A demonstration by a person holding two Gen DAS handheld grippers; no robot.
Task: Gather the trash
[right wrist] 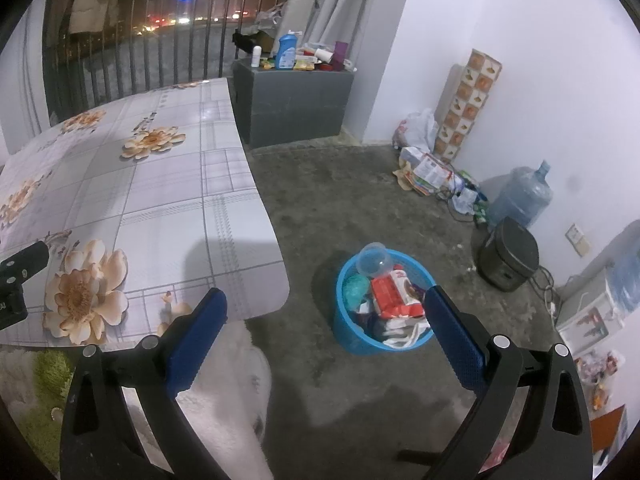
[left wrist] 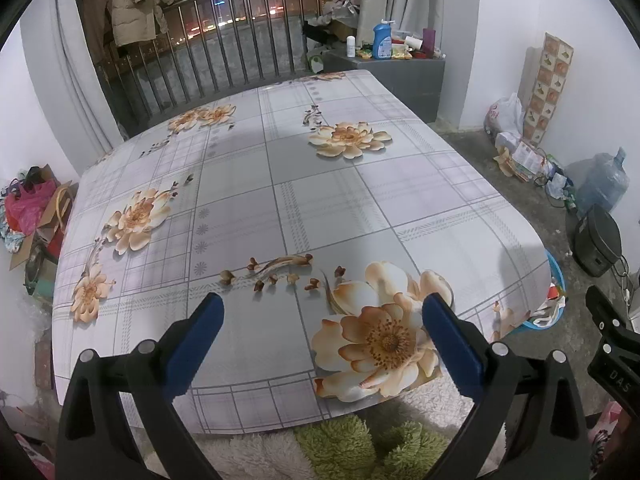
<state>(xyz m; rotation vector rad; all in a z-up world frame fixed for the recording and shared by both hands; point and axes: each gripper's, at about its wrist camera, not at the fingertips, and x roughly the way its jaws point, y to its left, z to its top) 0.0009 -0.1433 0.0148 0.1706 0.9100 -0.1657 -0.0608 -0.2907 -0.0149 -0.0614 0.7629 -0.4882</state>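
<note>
A blue plastic basket [right wrist: 350, 336] stands on the concrete floor to the right of the table. It holds a clear plastic cup [right wrist: 374, 262], a red and white wrapper [right wrist: 394, 294], a teal crumpled piece [right wrist: 356, 286] and other trash. Its edge shows past the table corner in the left wrist view [left wrist: 558, 276]. My right gripper [right wrist: 324, 304] is open and empty, above the floor just left of the basket. My left gripper [left wrist: 322, 310] is open and empty over the near edge of the floral table [left wrist: 320, 200]. No trash shows on the table top.
A grey cabinet [right wrist: 296, 100] with bottles stands behind the table. Bags and boxes [right wrist: 428, 168], a water jug [right wrist: 520, 196] and a dark rice cooker [right wrist: 508, 256] line the right wall. A fluffy white and green cloth [left wrist: 340, 448] lies under the table's near edge.
</note>
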